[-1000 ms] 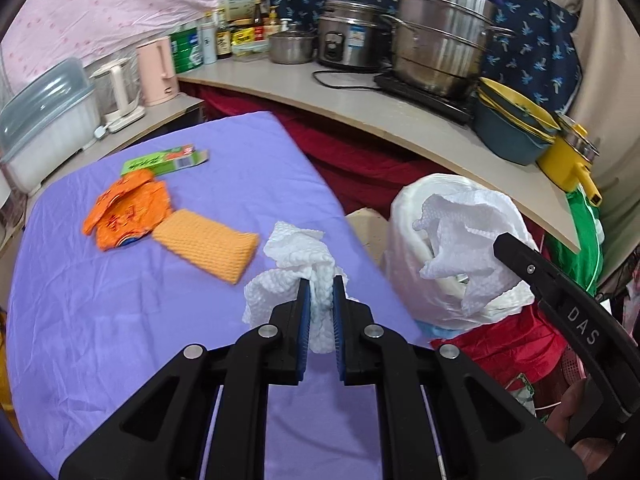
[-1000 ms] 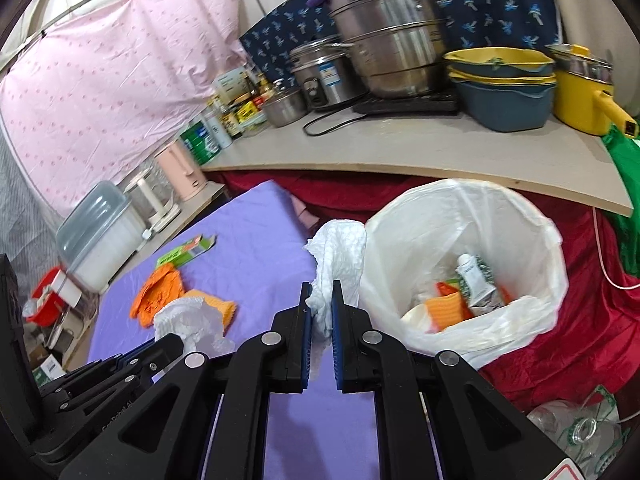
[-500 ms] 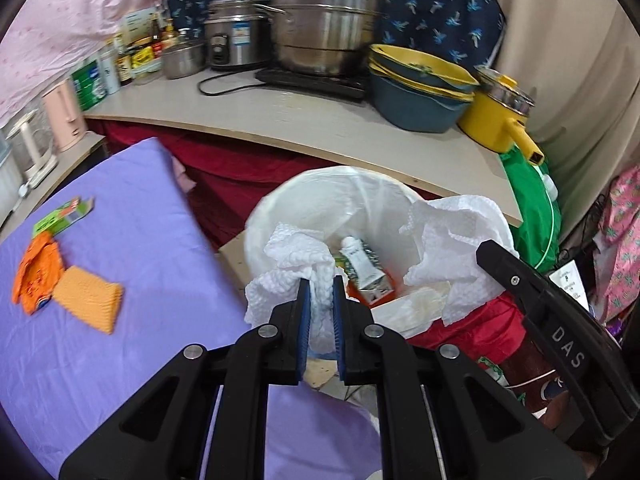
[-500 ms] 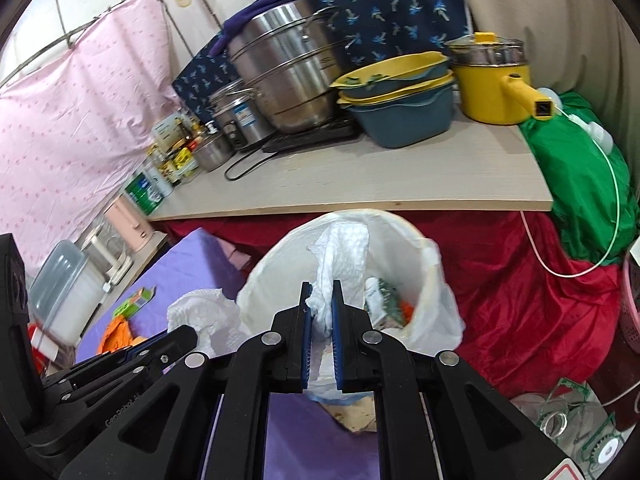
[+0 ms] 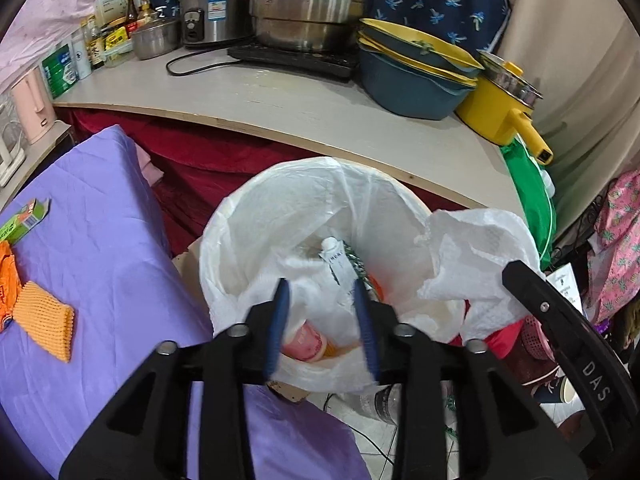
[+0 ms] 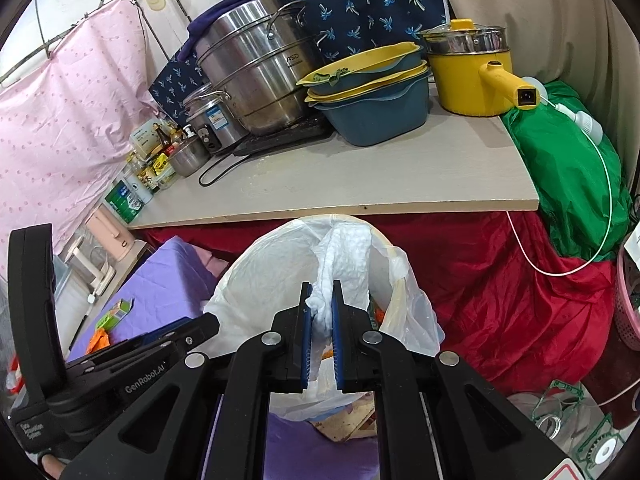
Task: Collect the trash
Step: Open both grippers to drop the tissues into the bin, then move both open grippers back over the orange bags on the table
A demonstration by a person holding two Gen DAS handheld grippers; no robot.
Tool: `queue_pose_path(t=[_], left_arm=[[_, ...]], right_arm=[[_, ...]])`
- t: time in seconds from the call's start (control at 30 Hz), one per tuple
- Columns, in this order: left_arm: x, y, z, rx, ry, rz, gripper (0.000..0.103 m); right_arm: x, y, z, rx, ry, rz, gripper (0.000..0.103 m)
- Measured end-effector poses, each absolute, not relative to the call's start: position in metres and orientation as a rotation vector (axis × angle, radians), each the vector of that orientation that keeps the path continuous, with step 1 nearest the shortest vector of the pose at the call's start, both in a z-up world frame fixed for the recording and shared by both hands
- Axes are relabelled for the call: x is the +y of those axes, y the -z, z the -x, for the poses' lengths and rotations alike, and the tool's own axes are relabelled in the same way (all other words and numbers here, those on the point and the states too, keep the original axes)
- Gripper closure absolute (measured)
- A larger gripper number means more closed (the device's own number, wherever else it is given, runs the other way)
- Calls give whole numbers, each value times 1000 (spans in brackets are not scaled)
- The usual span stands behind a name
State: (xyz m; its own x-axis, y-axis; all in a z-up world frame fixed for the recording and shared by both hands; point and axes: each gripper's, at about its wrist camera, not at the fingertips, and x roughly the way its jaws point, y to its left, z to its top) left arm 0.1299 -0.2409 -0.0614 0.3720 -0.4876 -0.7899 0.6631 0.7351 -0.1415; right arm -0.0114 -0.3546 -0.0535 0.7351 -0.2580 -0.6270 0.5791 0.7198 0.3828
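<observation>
A bin lined with a white plastic bag [image 5: 256, 236] stands beside the purple table and holds a tube, a pink cup and other trash. My left gripper [image 5: 320, 288] is open and empty right over the bin mouth; a white paper towel [image 5: 312, 276] lies in the bin just under it. My right gripper [image 6: 320, 292] is shut on another crumpled white paper towel [image 6: 344, 256] and holds it above the bin [image 6: 264, 276]. That towel also shows at the bin's right rim in the left wrist view [image 5: 476, 248].
On the purple table [image 5: 100, 220] lie an orange knitted cloth [image 5: 44, 320], an orange wrapper [image 5: 6, 280] and a green box [image 5: 24, 220]. A counter [image 5: 320, 120] with pots and bowls runs behind the bin. Red cloth [image 6: 500, 280] hangs below it.
Both grippers swung from the table to over the bin. My left gripper opened and its paper towel dropped into the bin. The right stays shut on its towel.
</observation>
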Motion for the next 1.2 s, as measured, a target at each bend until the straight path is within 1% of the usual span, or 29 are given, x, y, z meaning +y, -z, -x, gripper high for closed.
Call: queue_pose_path(t=[0.07, 0.13, 0.4, 0.47, 0.5, 0.57, 0.6, 0.63, 0.67, 0.73, 0.9, 0.97, 1.03, 1.2], left_arm=[[-236, 61, -136, 930, 736, -189, 57], [-231, 60, -142, 933, 729, -173, 55], [-208, 55, -160, 923, 668, -128, 54], [-201, 54, -161, 908, 634, -131, 49], [-197, 54, -162, 901, 619, -130, 49], [-190, 53, -164, 890, 594, -135, 49], [-187, 53, -164, 884, 581, -138, 49], [-184, 52, -165, 878, 567, -141, 49], [-181, 52, -166, 875, 559, -142, 48], [-175, 52, -167, 867, 545, -144, 48], [-167, 50, -167, 848, 518, -152, 47], [-164, 49, -165, 840, 509, -152, 44], [-161, 47, -164, 832, 503, -149, 42], [-150, 43, -160, 814, 481, -149, 42]], right_arm=[[-353, 55, 8, 581, 488, -602, 94], [-352, 57, 2, 587, 480, -600, 94], [-346, 59, -21, 605, 444, -587, 94], [-342, 60, -30, 616, 432, -578, 94], [-340, 62, -35, 624, 423, -574, 94], [-338, 64, -42, 633, 416, -572, 89], [-336, 65, -45, 631, 417, -572, 88], [-335, 65, -47, 630, 417, -572, 84], [-333, 65, -49, 626, 416, -573, 78], [-331, 64, -51, 616, 417, -570, 73], [-323, 57, -53, 609, 405, -561, 67], [-319, 55, -52, 604, 404, -557, 61], [-316, 52, -52, 599, 404, -551, 58], [-304, 46, -51, 597, 394, -541, 54]])
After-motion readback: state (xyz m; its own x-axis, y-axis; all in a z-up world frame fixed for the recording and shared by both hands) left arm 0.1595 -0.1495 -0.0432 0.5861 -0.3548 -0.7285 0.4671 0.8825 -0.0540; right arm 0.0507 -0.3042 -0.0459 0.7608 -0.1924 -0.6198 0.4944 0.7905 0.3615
